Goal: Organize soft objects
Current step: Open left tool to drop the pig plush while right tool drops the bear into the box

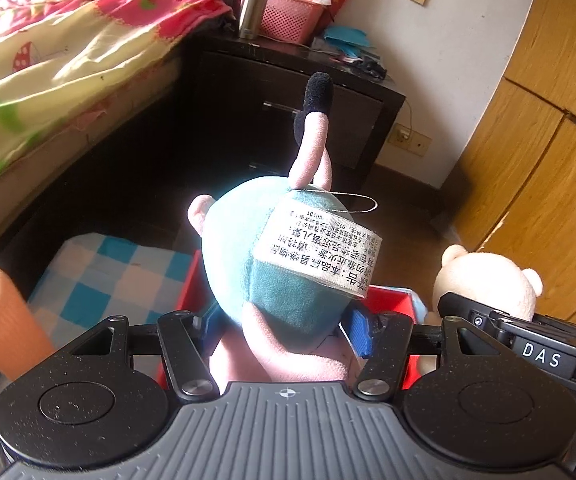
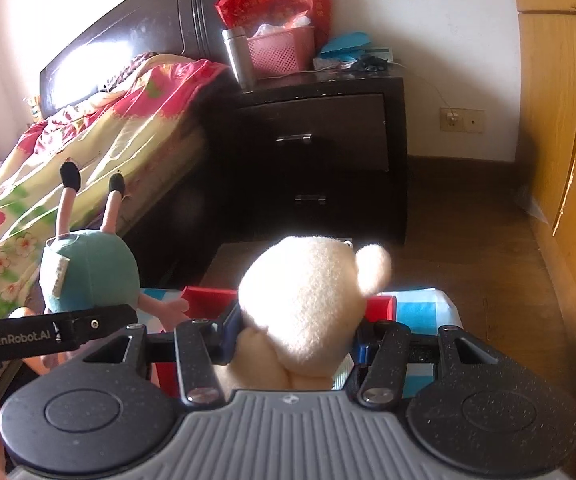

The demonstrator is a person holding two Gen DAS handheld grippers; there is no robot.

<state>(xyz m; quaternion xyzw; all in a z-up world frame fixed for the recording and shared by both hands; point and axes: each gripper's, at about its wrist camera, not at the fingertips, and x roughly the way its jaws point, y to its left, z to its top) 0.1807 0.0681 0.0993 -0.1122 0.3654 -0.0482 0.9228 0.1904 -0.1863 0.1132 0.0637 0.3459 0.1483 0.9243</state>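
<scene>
An upside-down plush toy (image 1: 288, 248) with a teal body, pink legs and black shoes sits between the blue pads of my left gripper (image 1: 284, 326), which is shut on its pink lower part. A white care label wraps its body. My right gripper (image 2: 295, 336) is shut on a cream plush bear (image 2: 307, 300). The bear (image 1: 483, 280) also shows at the right edge of the left wrist view, and the teal toy (image 2: 88, 272) at the left of the right wrist view. Both toys hang above a red box (image 2: 208, 298) and a blue-checked cloth (image 1: 100, 276).
A bed with a flowered quilt (image 2: 88, 140) runs along the left. Behind it stands a dark nightstand (image 2: 327, 140) carrying a pink basket (image 2: 280, 50) and a steel flask (image 2: 240, 56). Wooden wardrobe doors (image 1: 535, 168) fill the right. An orange foam tube (image 1: 0, 312) is at the near left.
</scene>
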